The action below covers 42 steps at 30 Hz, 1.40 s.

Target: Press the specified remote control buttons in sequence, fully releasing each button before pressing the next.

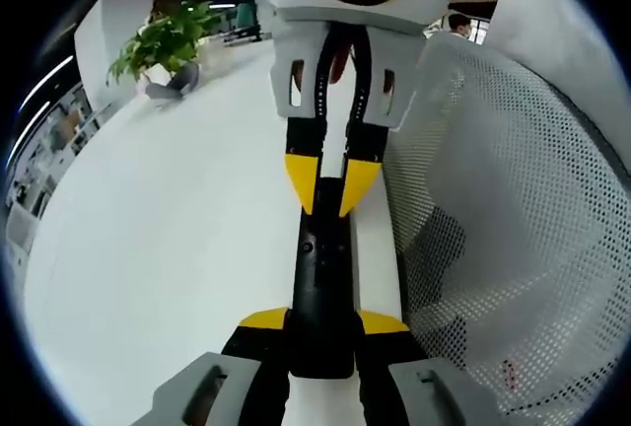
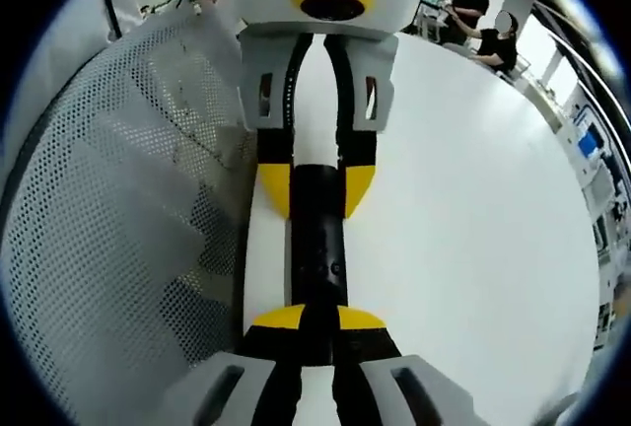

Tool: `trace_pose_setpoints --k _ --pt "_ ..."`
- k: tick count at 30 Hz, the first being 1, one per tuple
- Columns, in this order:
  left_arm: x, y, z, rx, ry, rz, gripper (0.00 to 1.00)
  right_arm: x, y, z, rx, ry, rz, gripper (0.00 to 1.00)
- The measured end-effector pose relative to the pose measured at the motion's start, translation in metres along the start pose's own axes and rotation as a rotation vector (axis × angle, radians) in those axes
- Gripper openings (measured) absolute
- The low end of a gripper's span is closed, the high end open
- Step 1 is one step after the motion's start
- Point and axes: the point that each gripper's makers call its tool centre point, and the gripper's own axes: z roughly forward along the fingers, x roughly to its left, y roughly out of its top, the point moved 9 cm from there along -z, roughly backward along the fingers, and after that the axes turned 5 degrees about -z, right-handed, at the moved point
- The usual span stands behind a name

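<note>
So both grippers are clamped on the same black remote control [image 1: 321, 293], one at each end, and it's held up above a big white table [image 1: 168, 248] instead of lying on it. In the left gripper view the left gripper [image 1: 323, 325] has its yellow-tipped jaws pinching the near end of the remote from both sides, and the right gripper [image 1: 332, 184] comes in from the top with its yellow tips closed on the far end. The right gripper view is the mirror of that: the right gripper [image 2: 315, 319] squeezes the near end of the remote control [image 2: 317, 248], and the left gripper [image 2: 316, 189] grips the other end from above. You can make out a couple of small buttons on the remote's face, but they're too tiny to tell apart. Neither jaw tip looks like it's on a button, just on the sides of the body. Right beside the remote there's a white mesh panel [image 1: 513, 229], looks like a perforated chair back or basket wall, with a person's sleeve behind it. Toward the far edge of the table sits a potted plant [image 1: 163, 46], well away from the grippers. A few people [image 2: 483, 22] are at the far end of the room.
</note>
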Motion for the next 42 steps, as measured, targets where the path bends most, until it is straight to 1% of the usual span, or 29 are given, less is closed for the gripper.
trace_pose_setpoints --k 1,3,5,7,9,13,15,16,17,20,22,23,26,27,28,29,31,34,35,37,39,40,42 --pt "0.000 0.000 0.000 0.001 0.000 0.000 0.24 0.000 0.000 0.000 -0.002 -0.001 0.002 0.07" --pt "0.000 0.000 0.000 0.004 0.000 0.001 0.24 -0.002 -0.001 -0.001 -0.013 0.003 0.035 0.07" --pt "0.000 0.001 0.000 0.008 0.000 0.004 0.24 -0.001 -0.003 -0.002 -0.027 0.005 0.029 0.07" --pt "0.000 0.001 0.000 0.011 0.000 0.006 0.24 0.000 -0.004 -0.003 -0.048 0.001 0.044 0.07" --pt "0.000 0.001 0.000 0.011 0.000 0.005 0.24 0.001 -0.006 -0.004 -0.050 -0.003 0.033 0.06" --pt "0.000 0.001 0.000 0.009 0.003 -0.001 0.24 0.000 -0.010 -0.007 -0.039 -0.004 0.039 0.05" --pt "0.000 0.001 0.000 0.005 0.003 -0.003 0.24 0.001 -0.010 -0.006 -0.046 -0.007 0.045 0.05" --pt "0.000 0.001 0.000 0.003 0.003 -0.005 0.24 0.001 -0.009 -0.006 -0.043 -0.008 0.043 0.05" --pt "0.000 0.001 0.000 0.001 0.003 -0.005 0.24 0.002 -0.007 -0.006 -0.029 -0.011 0.024 0.05" --pt "0.000 0.001 0.000 -0.001 0.003 -0.006 0.24 0.004 -0.003 -0.004 0.003 -0.027 -0.078 0.04" --pt "0.000 0.001 0.000 0.000 0.005 -0.006 0.24 0.004 -0.001 -0.003 0.009 -0.019 -0.089 0.04" --pt "0.000 0.001 0.000 0.000 0.005 -0.007 0.24 0.003 -0.001 -0.003 0.009 -0.015 -0.078 0.03" --pt "0.000 0.001 0.000 0.000 0.004 -0.004 0.24 -0.002 -0.001 -0.003 0.024 0.024 0.032 0.03" --pt "0.000 0.001 0.000 0.000 0.004 -0.004 0.24 -0.004 0.001 -0.002 0.028 0.021 -0.003 0.02" --pt "0.000 0.001 0.000 0.002 0.003 -0.002 0.24 -0.004 0.002 -0.001 0.038 0.022 0.008 0.02" --pt "0.000 0.001 0.000 0.003 0.003 -0.002 0.24 -0.003 0.004 -0.001 0.057 0.028 -0.004 0.02" --pt "0.000 0.001 0.000 0.006 0.004 -0.002 0.24 -0.004 0.004 0.000 0.066 0.025 -0.006 0.02" --pt "0.000 0.001 0.000 0.004 0.005 -0.003 0.24 -0.001 0.000 -0.003 0.037 0.007 0.004 0.02" --pt "0.000 0.001 0.000 0.002 0.005 -0.004 0.24 0.000 -0.002 -0.004 0.013 -0.006 0.003 0.02" --pt "-0.001 0.001 0.000 0.000 0.006 -0.005 0.24 0.001 -0.006 -0.004 -0.033 -0.025 0.036 0.02" --pt "-0.001 0.000 0.000 -0.001 0.006 -0.005 0.24 0.002 -0.009 -0.005 -0.077 -0.040 0.110 0.02" --pt "-0.001 0.001 0.000 -0.001 0.005 -0.005 0.24 0.003 -0.010 -0.005 -0.088 -0.048 0.117 0.03" --pt "-0.001 0.001 0.000 -0.001 0.006 -0.004 0.24 0.007 -0.011 -0.005 -0.093 -0.054 0.096 0.04"
